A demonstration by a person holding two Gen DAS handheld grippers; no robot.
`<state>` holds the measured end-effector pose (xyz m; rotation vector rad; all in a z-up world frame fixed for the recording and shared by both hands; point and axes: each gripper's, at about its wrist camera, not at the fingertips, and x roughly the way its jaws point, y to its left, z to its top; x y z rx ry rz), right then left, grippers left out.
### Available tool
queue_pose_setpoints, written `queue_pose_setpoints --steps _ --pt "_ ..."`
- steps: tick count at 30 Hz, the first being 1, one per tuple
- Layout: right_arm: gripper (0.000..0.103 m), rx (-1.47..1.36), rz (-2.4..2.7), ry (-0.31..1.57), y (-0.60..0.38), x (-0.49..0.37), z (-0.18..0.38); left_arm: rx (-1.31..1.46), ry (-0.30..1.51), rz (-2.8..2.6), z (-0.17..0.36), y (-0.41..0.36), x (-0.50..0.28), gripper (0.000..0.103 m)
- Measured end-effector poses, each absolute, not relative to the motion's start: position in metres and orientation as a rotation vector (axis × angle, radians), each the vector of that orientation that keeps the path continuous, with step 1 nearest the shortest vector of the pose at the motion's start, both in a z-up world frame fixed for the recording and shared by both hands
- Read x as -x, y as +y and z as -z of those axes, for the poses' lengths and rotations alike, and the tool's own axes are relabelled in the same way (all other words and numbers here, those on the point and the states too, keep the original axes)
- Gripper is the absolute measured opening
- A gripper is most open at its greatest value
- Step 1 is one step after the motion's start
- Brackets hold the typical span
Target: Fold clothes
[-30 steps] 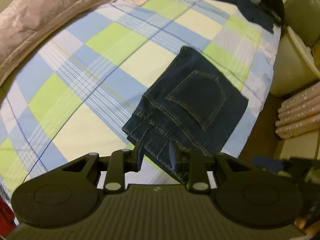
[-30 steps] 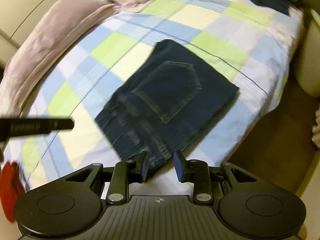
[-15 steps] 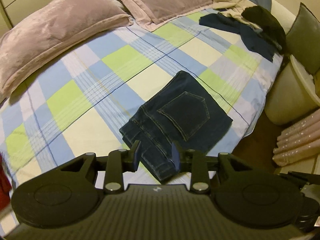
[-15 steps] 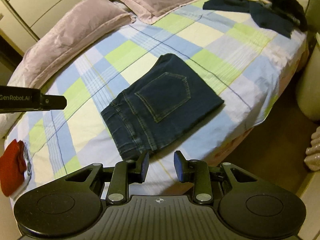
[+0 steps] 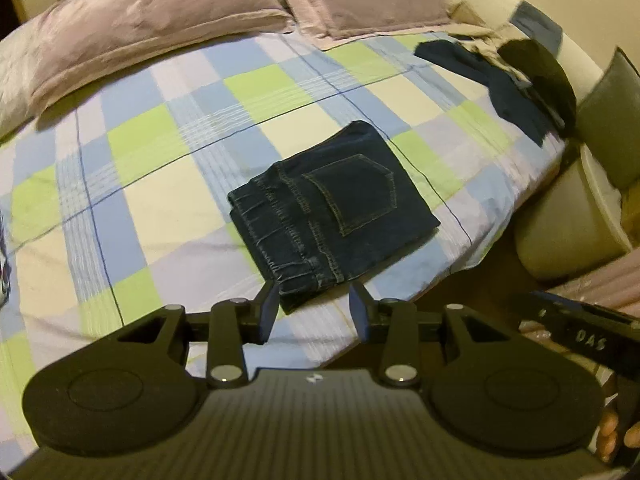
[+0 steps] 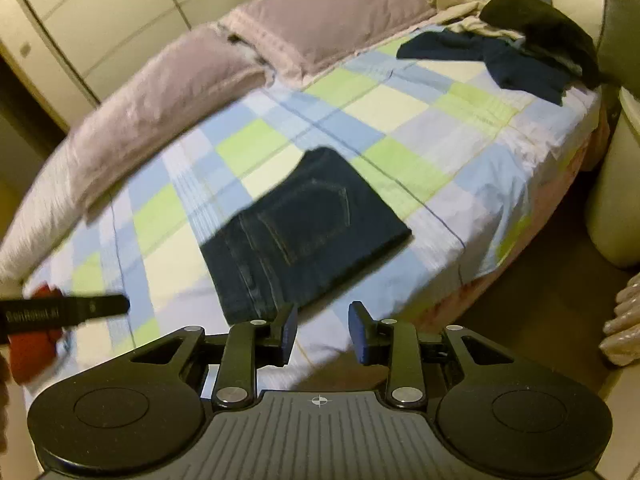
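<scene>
Checked bedspread [image 5: 168,152] — folded jeans [image 5: 332,208] lie just ahead of both tongs, left gripper [image 5: 314,312] and right gripper [image 6: 322,332] having just opened, empty, unfolded pile [image 6: 520,52] far beyond.

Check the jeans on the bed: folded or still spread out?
Folded. The jeans lie as one compact rectangle on the checked bedsheet, back pocket up, waistband along one edge, no legs trailing.

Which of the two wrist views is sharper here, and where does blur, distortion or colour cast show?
Left wrist view: sharper, stitching on the folded dark blue denim jeans is crisp; fisheye bends the checked blue, green and cream bedspread; warm yellowish cast. Right wrist view: motion blur smears the jeans, the mauve satin pillows and the red cloth; the right gripper stays sharp.
</scene>
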<state>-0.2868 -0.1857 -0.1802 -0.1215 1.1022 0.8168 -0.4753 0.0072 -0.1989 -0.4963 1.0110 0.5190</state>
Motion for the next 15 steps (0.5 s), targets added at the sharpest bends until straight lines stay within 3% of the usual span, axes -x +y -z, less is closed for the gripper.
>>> queue_pose_setpoints --steps 2,9,15 --pt "0.06 0.088 -0.808 1.106 -0.187 0.281 0.179 0.525 0.991 -0.521 0.196 0.015 0.481 0.034" --pt "0.06 -0.167 -0.775 1.223 -0.199 0.241 0.19 0.664 0.939 -0.555 0.204 0.065 0.514 0.035" --pt "0.06 -0.161 -0.769 1.211 -0.197 0.234 0.196 0.764 0.92 -0.561 0.218 0.109 0.541 0.034"
